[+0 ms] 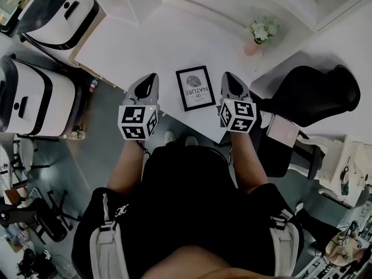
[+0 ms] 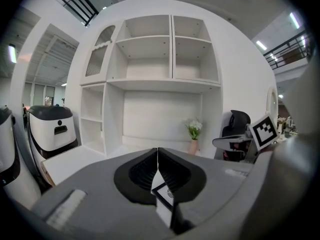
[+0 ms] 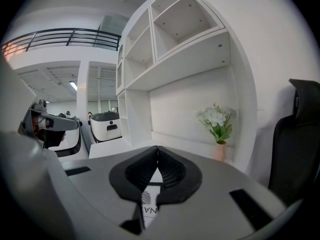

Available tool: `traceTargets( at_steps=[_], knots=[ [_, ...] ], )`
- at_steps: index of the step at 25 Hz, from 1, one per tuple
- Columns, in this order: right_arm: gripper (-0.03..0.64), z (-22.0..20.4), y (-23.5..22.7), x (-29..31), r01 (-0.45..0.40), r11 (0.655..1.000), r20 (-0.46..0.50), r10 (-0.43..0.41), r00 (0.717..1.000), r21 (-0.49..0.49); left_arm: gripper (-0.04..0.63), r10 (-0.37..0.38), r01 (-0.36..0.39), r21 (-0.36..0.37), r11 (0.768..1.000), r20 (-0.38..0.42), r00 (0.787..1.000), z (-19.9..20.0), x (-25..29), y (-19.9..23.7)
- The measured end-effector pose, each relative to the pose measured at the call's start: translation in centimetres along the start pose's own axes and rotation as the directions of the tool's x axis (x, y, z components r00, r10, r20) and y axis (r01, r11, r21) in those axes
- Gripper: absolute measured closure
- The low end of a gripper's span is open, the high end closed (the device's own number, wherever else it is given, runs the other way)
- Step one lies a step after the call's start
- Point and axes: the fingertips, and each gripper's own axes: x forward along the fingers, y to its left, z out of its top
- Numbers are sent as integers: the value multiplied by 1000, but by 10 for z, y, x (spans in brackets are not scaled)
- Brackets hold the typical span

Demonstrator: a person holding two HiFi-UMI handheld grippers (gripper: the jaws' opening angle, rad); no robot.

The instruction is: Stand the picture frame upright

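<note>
Nearest the lens: person's torso [image 1: 186,196] in black, filling the lower head view, bare forearms reaching forward. Beyond it, white desk [image 1: 145,45], broad and mostly bare. At the far side, white shelving unit [image 2: 160,69] with open compartments, seen in both gripper views. Left of the desk, two white rounded units [image 1: 35,97] with dark bands. Right of the desk, black office chair [image 1: 317,92].

Left gripper [image 1: 152,78] held over the desk's near edge, marker cube toward the person. Jaws pressed together, seam closed, nothing between the pads. Right gripper [image 1: 228,75] level with it on the other side. Jaws likewise together, nothing gripped.

Picture frame [image 1: 195,88] lying flat on the desk near the front edge, face up. Black border, white print with a fingerprint motif and lettering. Placed between the two grippers, apart from both, touched by neither. Visible also below the closed jaws in each gripper view.

Small pink vase of white flowers [image 1: 258,36] near the desk's far right corner, well apart from the frame.
</note>
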Motion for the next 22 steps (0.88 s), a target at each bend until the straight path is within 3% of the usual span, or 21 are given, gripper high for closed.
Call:
traceTargets(
  at_steps=[3, 6, 8, 10, 22],
  knots=[
    [607, -5, -3, 4, -16, 1000, -26, 16, 1000, 13, 578, -22, 22, -11, 1000, -26, 999, -7, 7, 5],
    [537, -15, -4, 10, -51, 997, -71, 55, 996, 66, 559, -40, 38, -50, 998, -44, 998, -12, 10, 12],
    [497, -23, -6, 13, -67, 993, -102, 76, 992, 93, 430, -65, 60, -81, 995, -62, 996, -17, 12, 14],
    [479, -32, -9, 17, -74, 992, -133, 87, 987, 100, 380, -81, 71, -105, 992, -89, 993, -25, 13, 18],
    [471, -88, -11, 43, -136, 981, -296, 173, 939, 141, 359, -168, 90, -296, 951, -247, 954, -98, 18, 58]
  ],
)
